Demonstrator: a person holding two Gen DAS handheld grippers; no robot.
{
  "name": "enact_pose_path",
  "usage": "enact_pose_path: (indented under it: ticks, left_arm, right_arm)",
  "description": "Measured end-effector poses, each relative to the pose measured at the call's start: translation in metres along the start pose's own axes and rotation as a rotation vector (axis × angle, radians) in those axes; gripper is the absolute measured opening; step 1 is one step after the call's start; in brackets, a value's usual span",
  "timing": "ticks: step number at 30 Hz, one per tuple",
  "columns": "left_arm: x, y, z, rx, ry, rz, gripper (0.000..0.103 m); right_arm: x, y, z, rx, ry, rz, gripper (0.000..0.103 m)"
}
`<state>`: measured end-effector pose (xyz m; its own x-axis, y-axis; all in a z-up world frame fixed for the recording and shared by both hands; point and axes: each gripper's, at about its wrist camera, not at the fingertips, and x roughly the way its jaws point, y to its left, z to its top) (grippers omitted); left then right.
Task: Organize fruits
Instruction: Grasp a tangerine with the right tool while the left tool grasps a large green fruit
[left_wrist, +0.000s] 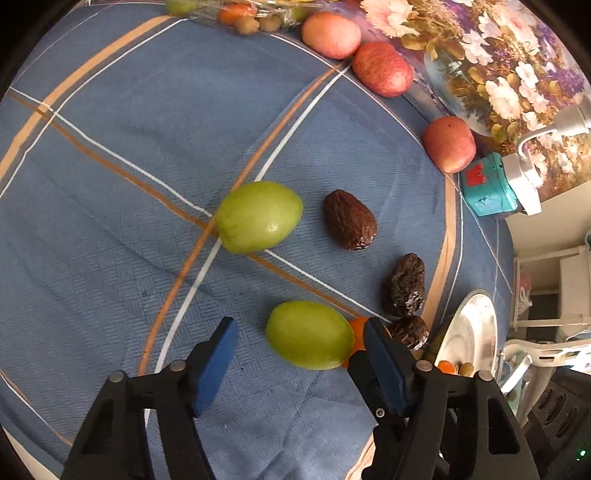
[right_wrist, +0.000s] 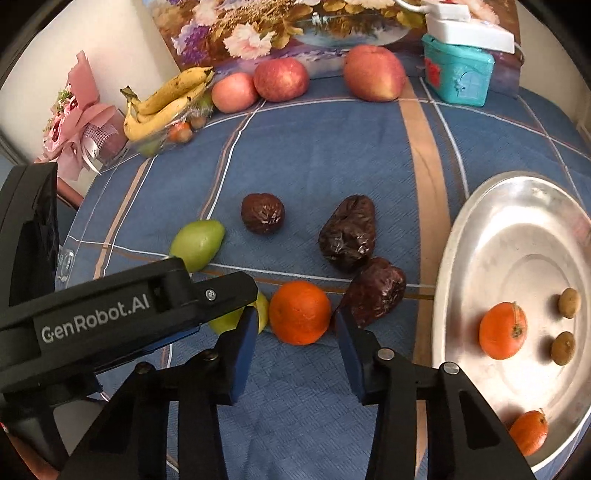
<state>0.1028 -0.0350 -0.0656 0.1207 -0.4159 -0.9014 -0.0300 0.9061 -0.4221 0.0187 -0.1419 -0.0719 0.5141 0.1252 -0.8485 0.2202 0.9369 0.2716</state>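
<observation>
Two grippers are hanging over the blue plaid tablecloth (right_wrist: 314, 166), both with jaws spread and pinching nothing. The right gripper (right_wrist: 297, 334) is sitting just short of a round orange tangerine (right_wrist: 299, 312), its blue pads (right_wrist: 245, 347) flanking the fruit without touching it. The left gripper (left_wrist: 299, 338) is framing a smooth green oval fruit (left_wrist: 309, 334), which is lying immediately left of that tangerine; in the right wrist view the left gripper's black body (right_wrist: 110, 314) is covering most of this fruit. Three wrinkled dark brown dried dates (right_wrist: 347, 232) are lying behind and to the right of the tangerine, the nearest one touching it or nearly so. A second green oval fruit (right_wrist: 197, 243) is resting farther left of the tangerine. Right of the tangerine, a shiny round metal plate (right_wrist: 480, 229) is holding two small tangerines (right_wrist: 502, 330) and two little brownish round fruits (right_wrist: 569, 302). Three red apples (right_wrist: 280, 79) and a yellow banana bunch (right_wrist: 170, 99) are lining the far edge, well behind the tangerine.
</observation>
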Motion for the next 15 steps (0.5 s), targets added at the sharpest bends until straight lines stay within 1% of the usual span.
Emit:
enact_pose_path:
  ticks: [1,3,4,5,9,10,13,15]
  left_arm:
    - [0.0005,0.0015,0.0001,-0.008,-0.002,-0.006,0.07]
    - [0.0013,0.0037,0.0,-0.023,0.004,-0.025,0.058]
    - [0.0011,0.0044,-0.0003,-0.029,0.006,-0.043,0.055]
    - [0.0009,0.0042,-0.0008,-0.035,0.006,-0.051,0.054]
    - [0.0,0.0006,-0.0013,-0.023,-0.003,-0.038,0.053]
    - [-0.0001,0.0004,-0.0011,-0.024,-0.004,-0.037,0.053]
    - [-0.0019,0.004,-0.0004,-0.033,-0.005,-0.042,0.053]
    - [-0.0052,0.0076,-0.0009,-0.038,-0.012,-0.032,0.053]
  right_arm:
    - [0.0001,0.001,0.0005,-0.006,-0.005,-0.005,0.042]
    - [0.0009,0.0028,0.0013,-0.017,-0.007,-0.018,0.04]
    - [0.0007,0.003,0.0009,-0.018,-0.01,-0.02,0.039]
    - [0.0008,0.0026,0.0009,-0.017,-0.011,-0.02,0.038]
    - [0.0,0.0026,0.0002,-0.018,-0.015,-0.024,0.036]
    - [0.0002,0.0029,0.0004,-0.018,-0.016,-0.029,0.033]
    - [0.0007,0.0026,0.0004,-0.017,-0.016,-0.028,0.033]
    - [0.0009,0.0036,0.0002,-0.025,-0.016,-0.031,0.032]
